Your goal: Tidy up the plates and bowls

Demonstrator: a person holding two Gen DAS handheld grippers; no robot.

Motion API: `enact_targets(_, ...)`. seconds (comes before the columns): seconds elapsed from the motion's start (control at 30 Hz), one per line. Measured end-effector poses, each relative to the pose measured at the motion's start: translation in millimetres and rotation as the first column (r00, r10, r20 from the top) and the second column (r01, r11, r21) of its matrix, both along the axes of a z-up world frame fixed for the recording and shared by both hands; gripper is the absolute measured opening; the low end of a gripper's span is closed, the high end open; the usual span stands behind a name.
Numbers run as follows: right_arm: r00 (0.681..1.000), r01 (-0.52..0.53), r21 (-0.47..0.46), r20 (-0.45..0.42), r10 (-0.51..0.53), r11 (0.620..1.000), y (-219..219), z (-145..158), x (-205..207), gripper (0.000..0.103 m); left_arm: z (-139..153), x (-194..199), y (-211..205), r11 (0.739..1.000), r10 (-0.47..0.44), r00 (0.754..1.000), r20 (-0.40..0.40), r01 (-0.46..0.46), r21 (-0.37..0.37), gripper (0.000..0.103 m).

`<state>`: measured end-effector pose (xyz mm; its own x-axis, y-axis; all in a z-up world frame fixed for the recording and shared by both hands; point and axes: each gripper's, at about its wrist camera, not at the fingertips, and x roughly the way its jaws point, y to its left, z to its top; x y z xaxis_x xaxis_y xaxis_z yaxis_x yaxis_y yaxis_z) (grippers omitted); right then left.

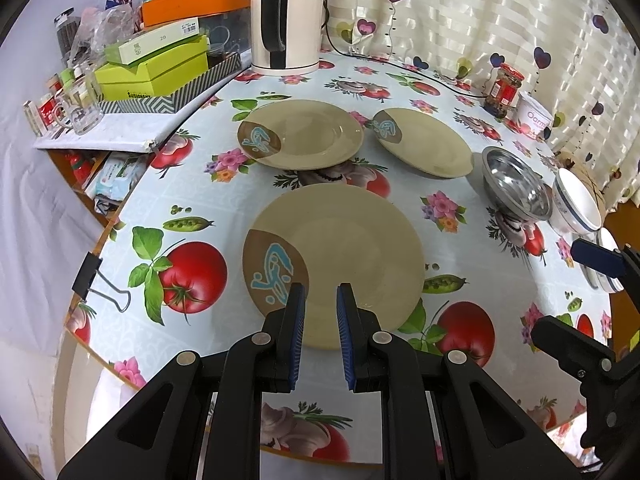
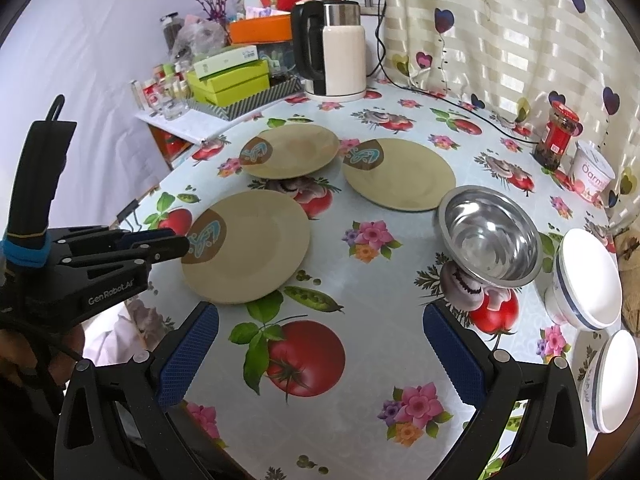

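Three tan plates with a brown patch and blue motif lie apart on the tomato-print tablecloth: a near plate (image 1: 352,256) (image 2: 256,252), a far left plate (image 1: 308,134) (image 2: 296,150) and a far right plate (image 1: 432,148) (image 2: 404,178). To their right stand a steel bowl (image 1: 516,186) (image 2: 490,232), a white bowl with a blue band (image 1: 578,204) (image 2: 588,280) and a second white bowl (image 2: 612,380). My left gripper (image 1: 321,292) (image 2: 172,242) hovers over the near plate's front rim, its jaws narrowly apart with nothing between them. My right gripper (image 2: 320,312) stands wide open above the cloth, holding nothing.
A kettle (image 1: 286,20) (image 2: 332,48) with its cable stands at the back. A red-lidded jar (image 2: 558,136) and a yogurt cup (image 2: 592,176) sit at the back right. Green boxes (image 1: 156,68) crowd a side shelf. A binder clip (image 1: 96,276) grips the table's left edge.
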<state>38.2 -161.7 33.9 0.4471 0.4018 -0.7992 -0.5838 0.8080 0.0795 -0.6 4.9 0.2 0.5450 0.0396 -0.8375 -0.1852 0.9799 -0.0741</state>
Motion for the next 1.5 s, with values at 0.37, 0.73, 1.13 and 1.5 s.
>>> enact_targets(0.37, 1.0, -0.001, -0.004, -0.001, 0.001, 1.0, 1.5, 0.2, 0.0, 0.103, -1.3, 1.0, -1.4, 1.0, -0.002, 1.0, 0.0, 0.002, -0.002, 0.017)
enact_targets(0.73, 1.0, 0.019, 0.001, -0.01, -0.019, 1.0, 0.1, 0.7, 4.1, 0.103, -2.5, 2.1, 0.8, 1.0, -0.006, 1.0, 0.009, 0.007, -0.009, 0.017)
enact_targets(1.13, 0.998, 0.053, 0.039, -0.023, -0.052, 0.998, -4.9, 1.7, 14.4, 0.1, -2.7, 5.8, 4.6, 0.999, -0.019, 0.999, 0.036, 0.021, -0.037, 0.017)
enact_targets(1.5, 0.998, 0.024, 0.017, -0.063, -0.023, 1.0, 12.4, -9.5, 31.7, 0.084, -9.2, 18.0, 21.6, 0.998, 0.004, 0.999, 0.033, -0.001, -0.063, 0.017)
